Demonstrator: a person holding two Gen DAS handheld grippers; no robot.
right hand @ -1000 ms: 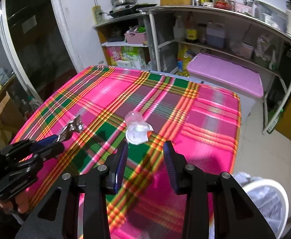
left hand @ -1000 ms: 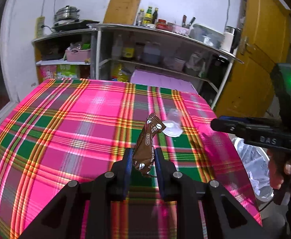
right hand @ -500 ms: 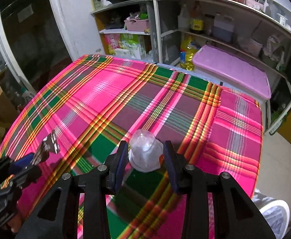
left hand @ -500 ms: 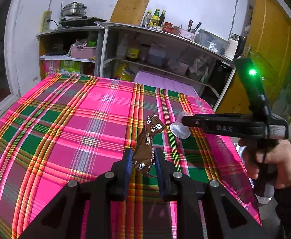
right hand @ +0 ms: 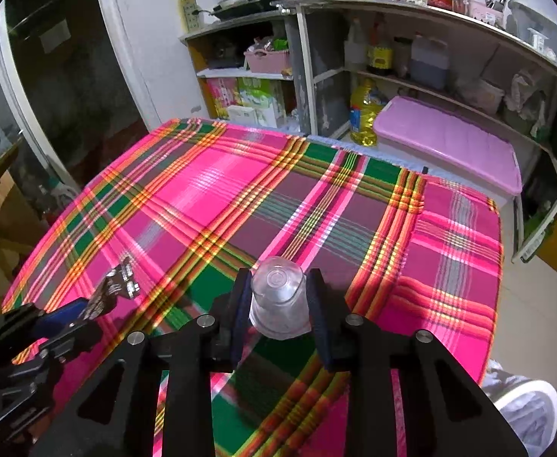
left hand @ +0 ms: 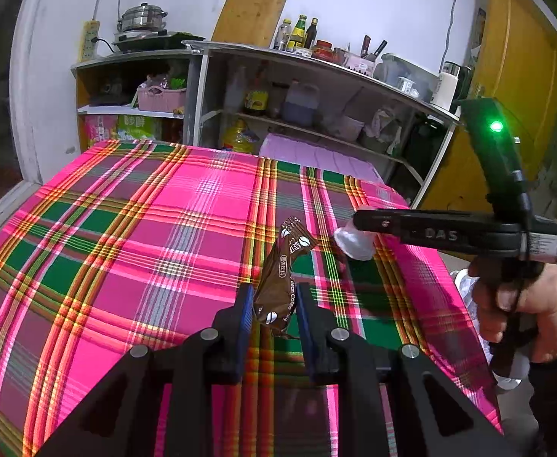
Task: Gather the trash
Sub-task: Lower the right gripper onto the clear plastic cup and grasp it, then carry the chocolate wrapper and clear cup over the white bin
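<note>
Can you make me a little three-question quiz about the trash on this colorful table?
1. True or false: the left gripper holds a brown coffee wrapper.
2. What sits between the right gripper's fingers? A) spoon B) clear plastic cup C) banana
3. Fill in: the white trash bin stands off the table's ___ side.

Key: 1 true; 2 B; 3 right.
</note>
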